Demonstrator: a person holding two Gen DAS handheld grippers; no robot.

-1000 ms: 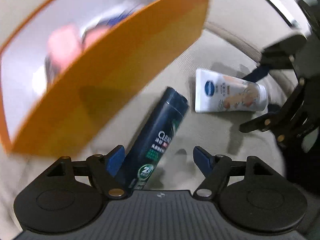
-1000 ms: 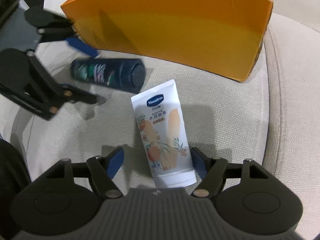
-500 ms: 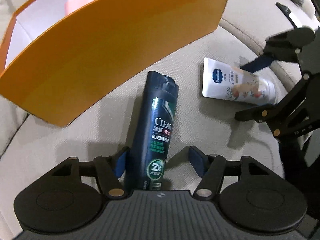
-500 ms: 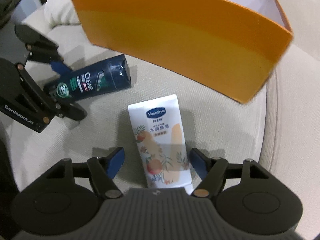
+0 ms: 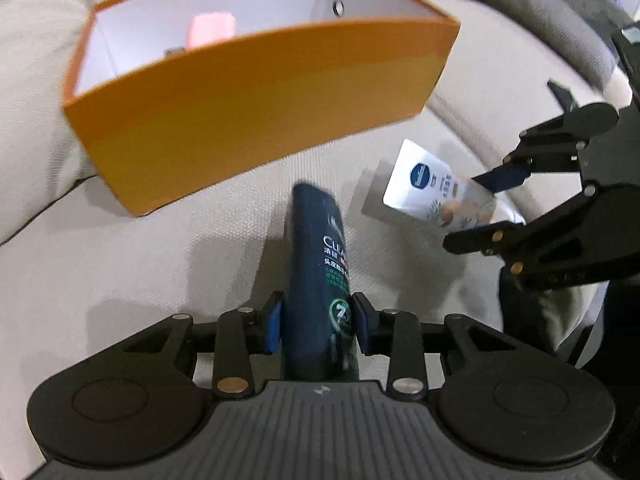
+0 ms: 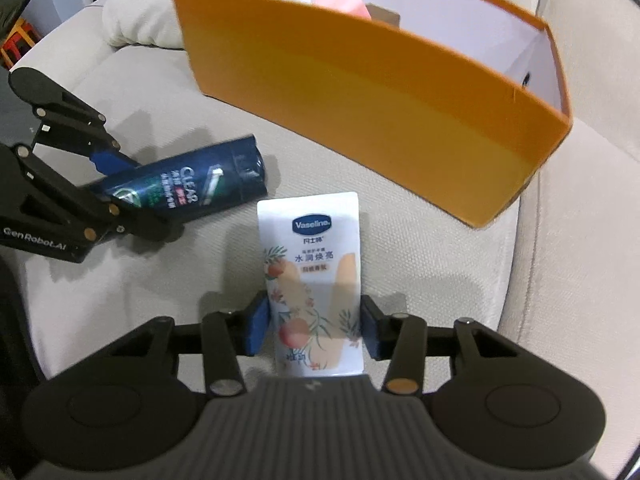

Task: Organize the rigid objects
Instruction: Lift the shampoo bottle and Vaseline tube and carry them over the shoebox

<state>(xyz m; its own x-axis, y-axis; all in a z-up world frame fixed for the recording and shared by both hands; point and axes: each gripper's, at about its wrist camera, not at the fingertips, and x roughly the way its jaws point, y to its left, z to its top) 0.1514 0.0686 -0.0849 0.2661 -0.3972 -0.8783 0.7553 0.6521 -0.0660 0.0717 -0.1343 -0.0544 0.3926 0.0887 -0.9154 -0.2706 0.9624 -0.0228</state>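
A dark blue Clear shampoo bottle (image 5: 316,248) sits between the blue pads of my left gripper (image 5: 318,320). Its jaws are closing and both pads touch the bottle's lower end. In the right wrist view the same bottle (image 6: 192,188) hangs tilted just off the seat in the left gripper (image 6: 116,184). My right gripper (image 6: 314,330) has its jaws closing on a white Vaseline tube (image 6: 310,248), with both pads against the tube's sides. The left wrist view shows that tube (image 5: 424,184) raised in the right gripper (image 5: 480,208). The orange box (image 5: 248,108) stands open-topped just beyond both.
Everything rests on a beige sofa seat (image 5: 120,248). Inside the white-lined orange box (image 6: 380,120) lies a pink object (image 6: 340,0). A beige pillow (image 6: 136,20) sits behind the box on the left, and a grey cushion (image 5: 540,20) lies at the far right.
Both grippers went from wide open to closed against their items. The left lined up along the shampoo bottle and gripped it. The Vaseline tube and the bottle have come up slightly off the seat.
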